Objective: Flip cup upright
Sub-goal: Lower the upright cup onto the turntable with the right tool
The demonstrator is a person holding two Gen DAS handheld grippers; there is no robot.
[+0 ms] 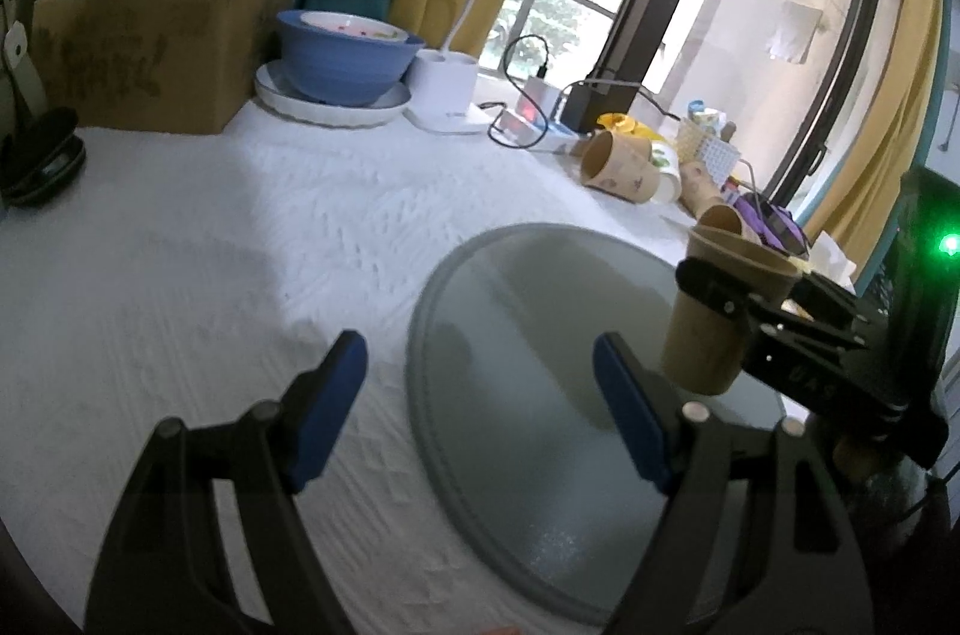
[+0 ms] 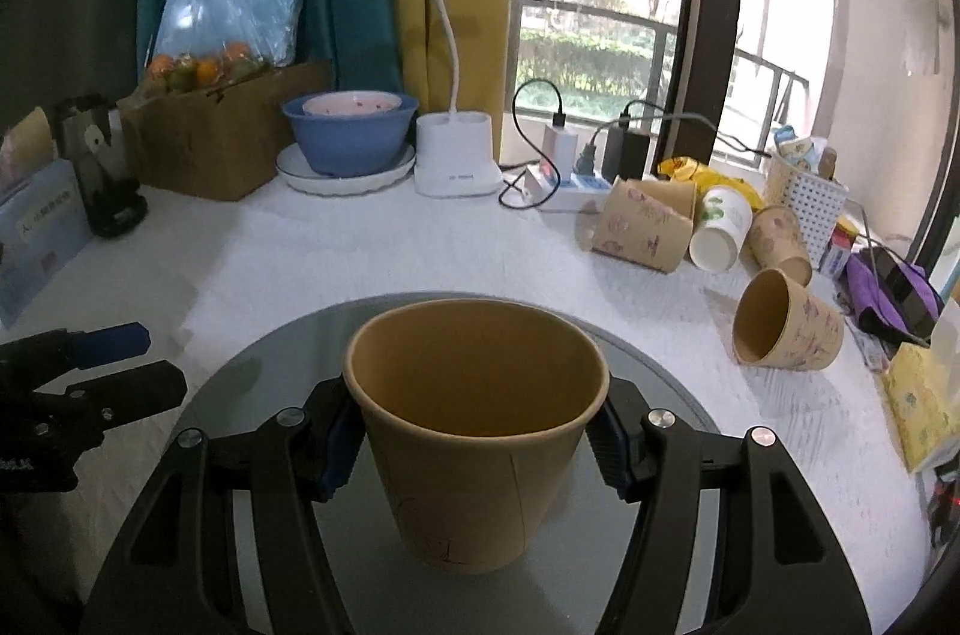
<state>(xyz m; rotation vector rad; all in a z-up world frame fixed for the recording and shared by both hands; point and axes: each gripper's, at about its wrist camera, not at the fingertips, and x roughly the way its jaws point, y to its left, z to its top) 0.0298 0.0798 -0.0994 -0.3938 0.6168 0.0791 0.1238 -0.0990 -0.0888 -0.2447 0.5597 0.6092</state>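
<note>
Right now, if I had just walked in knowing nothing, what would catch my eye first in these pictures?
First, the tan paper cup, upright and mouth-up over the round grey glass tray, pinched between the blue pads of the right gripper. Next, the left gripper, wide open and holding nothing beside the tray. Then the tipped-over printed paper cups lying along the white tablecloth near the window.

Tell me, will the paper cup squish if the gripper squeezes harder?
Probably: the paper cup looks thin-walled and empty, so the right gripper pinching its sides could dent it. It likely weighs little, and standing narrow-bottomed on the grey tray, might tip.
</note>
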